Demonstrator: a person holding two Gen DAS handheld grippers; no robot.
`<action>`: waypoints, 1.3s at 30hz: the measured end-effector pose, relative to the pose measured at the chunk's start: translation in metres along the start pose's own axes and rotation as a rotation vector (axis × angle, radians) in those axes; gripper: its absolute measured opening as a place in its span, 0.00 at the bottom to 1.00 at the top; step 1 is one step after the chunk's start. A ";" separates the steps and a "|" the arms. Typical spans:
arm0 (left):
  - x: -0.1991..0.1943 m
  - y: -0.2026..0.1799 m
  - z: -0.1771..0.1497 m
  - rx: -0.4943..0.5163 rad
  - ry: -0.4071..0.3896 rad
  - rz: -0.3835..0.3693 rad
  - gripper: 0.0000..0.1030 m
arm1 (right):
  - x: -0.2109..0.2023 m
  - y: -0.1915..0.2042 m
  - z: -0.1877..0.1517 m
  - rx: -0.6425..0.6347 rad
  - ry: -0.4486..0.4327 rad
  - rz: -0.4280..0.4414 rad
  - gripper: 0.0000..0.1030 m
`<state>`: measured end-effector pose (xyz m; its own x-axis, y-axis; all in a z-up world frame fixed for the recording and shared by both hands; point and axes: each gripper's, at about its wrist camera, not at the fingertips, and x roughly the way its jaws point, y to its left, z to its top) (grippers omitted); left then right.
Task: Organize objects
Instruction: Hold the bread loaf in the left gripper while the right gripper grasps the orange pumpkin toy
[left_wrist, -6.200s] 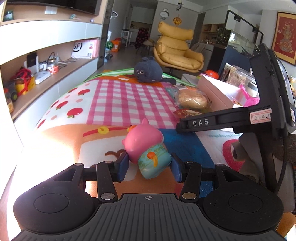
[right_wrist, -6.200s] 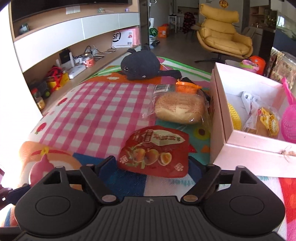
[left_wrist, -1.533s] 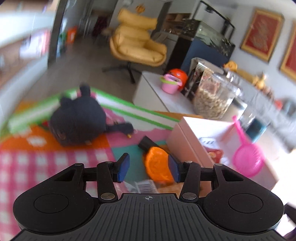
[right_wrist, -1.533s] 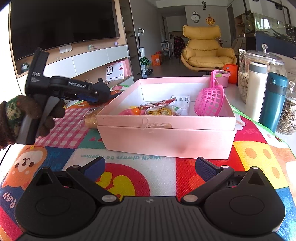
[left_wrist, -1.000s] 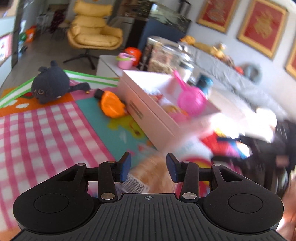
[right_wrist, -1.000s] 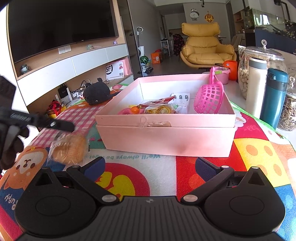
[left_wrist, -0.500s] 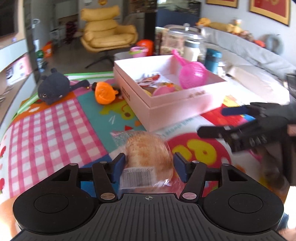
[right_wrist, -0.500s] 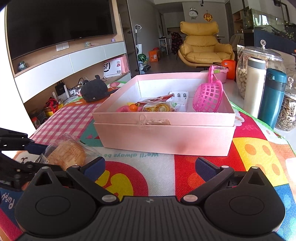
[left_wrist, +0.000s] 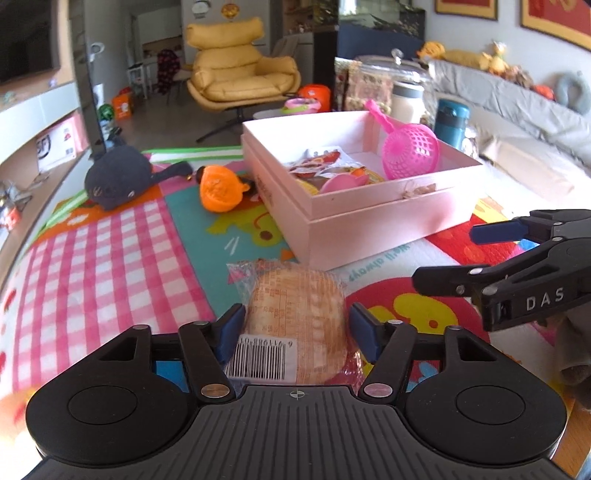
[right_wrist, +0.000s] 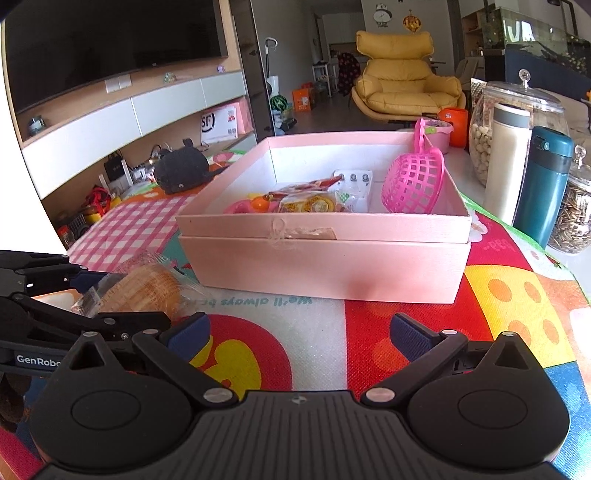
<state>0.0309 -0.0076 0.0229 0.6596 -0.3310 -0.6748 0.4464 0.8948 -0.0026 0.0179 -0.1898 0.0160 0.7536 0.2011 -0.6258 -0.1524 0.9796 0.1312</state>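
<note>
My left gripper (left_wrist: 297, 328) is shut on a wrapped bread bun (left_wrist: 295, 314), held over the colourful play mat in front of the pink box (left_wrist: 369, 221). The bun also shows in the right wrist view (right_wrist: 144, 288), left of the box (right_wrist: 325, 266). The box holds a pink scoop (right_wrist: 413, 181), snack packets and small toys. My right gripper (right_wrist: 299, 334) is open and empty, low over the mat before the box; it also shows in the left wrist view (left_wrist: 491, 258). An orange toy (left_wrist: 219, 194) and a dark plush whale (left_wrist: 118, 177) lie on the mat left of the box.
Jars and two bottles (right_wrist: 543, 188) stand right of the box. A low shelf unit (right_wrist: 110, 140) with clutter runs along the left. A yellow armchair (left_wrist: 240, 77) stands beyond the mat.
My left gripper has picked up the bread bun and carried it from beside the box to in front of it, close to my right gripper. My right gripper has stayed still and open.
</note>
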 end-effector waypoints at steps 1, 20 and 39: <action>-0.001 0.003 -0.003 -0.022 0.001 -0.007 0.59 | -0.001 0.002 0.003 -0.014 0.006 -0.006 1.00; -0.034 0.075 -0.053 -0.320 -0.173 -0.101 0.57 | 0.150 0.137 0.203 -0.238 0.264 -0.063 0.72; -0.042 0.087 -0.061 -0.436 -0.211 -0.099 0.56 | 0.203 0.164 0.172 -0.313 0.454 -0.124 0.21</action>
<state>0.0053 0.1028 0.0054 0.7552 -0.4339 -0.4913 0.2482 0.8830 -0.3984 0.2560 0.0107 0.0420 0.4382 -0.0023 -0.8989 -0.3142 0.9365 -0.1556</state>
